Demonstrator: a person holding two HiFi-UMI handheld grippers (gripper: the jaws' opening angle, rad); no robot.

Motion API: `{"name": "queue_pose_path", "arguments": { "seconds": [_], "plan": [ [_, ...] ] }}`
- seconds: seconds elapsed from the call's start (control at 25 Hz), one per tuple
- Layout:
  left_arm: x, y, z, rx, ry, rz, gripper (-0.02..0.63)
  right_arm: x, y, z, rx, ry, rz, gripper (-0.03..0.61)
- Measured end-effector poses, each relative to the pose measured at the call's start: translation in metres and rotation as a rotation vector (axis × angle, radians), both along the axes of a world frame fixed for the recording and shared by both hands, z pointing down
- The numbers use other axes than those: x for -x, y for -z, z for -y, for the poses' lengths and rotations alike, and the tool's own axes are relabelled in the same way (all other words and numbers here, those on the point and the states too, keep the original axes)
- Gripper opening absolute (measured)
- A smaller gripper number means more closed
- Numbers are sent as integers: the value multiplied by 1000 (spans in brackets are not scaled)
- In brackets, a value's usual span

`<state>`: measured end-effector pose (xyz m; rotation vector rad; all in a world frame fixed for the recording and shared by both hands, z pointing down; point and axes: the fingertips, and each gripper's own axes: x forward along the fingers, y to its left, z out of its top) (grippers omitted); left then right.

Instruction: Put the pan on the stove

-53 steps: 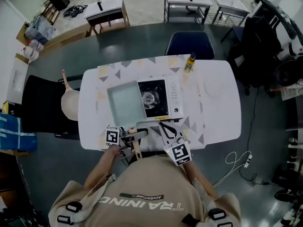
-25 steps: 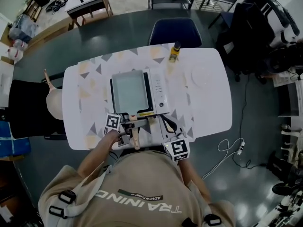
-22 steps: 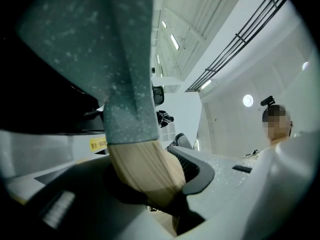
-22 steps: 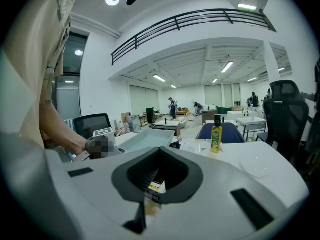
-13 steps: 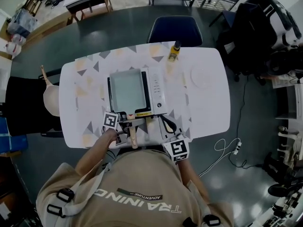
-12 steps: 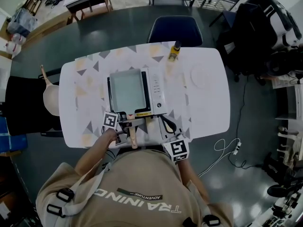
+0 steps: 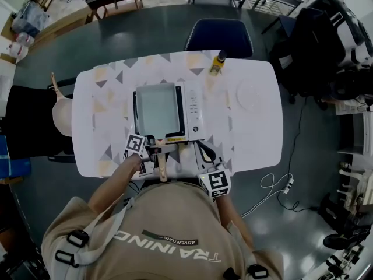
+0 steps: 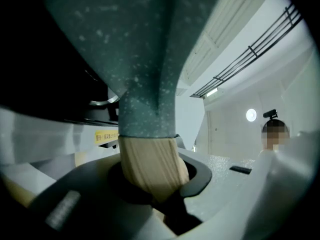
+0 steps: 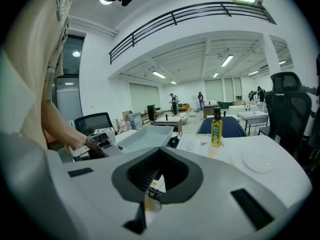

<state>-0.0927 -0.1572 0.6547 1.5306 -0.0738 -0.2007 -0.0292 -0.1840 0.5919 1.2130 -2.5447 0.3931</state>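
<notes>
A square grey-green pan [image 7: 156, 108] sits on the white portable stove [image 7: 195, 114] and hides the burner. Its wooden handle [image 7: 162, 167] sticks out toward me over the table's front edge. My left gripper [image 7: 157, 153] is shut on that handle; in the left gripper view the handle [image 8: 150, 166] fills the hollow between the jaws, with the pan's underside [image 8: 135, 59] above. My right gripper [image 7: 203, 153] hovers at the front edge right of the handle, shut and holding nothing. In the right gripper view the pan [image 9: 142, 136] lies ahead to the left.
A yellow oil bottle [image 7: 218, 63] stands at the table's far edge, and a white plate [image 7: 249, 93] lies to the right of the stove. A dark blue chair [image 7: 220, 38] stands behind the table [image 7: 111, 98]. A black chair [image 7: 26, 121] is at its left end.
The pan has travelled right from beside the stove onto it and now covers the burner. My left gripper went with it, still on the handle. The right gripper barely moved.
</notes>
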Motion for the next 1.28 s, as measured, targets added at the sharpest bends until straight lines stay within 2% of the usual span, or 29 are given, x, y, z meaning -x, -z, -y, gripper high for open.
{"name": "queue_pose_path", "arguments": {
  "seconds": [0.12,0.56,1.28],
  "plan": [
    [-2,2,1,35,10,-16,66,3,2,1,-8,10,4,5],
    [-2,2,4,83,45,-23,58,9,12,-1,-44,-7,34,5],
    [-4,5,3,64,39,-23,58,20,31,-19,-86,21,23,5]
  ]
}}
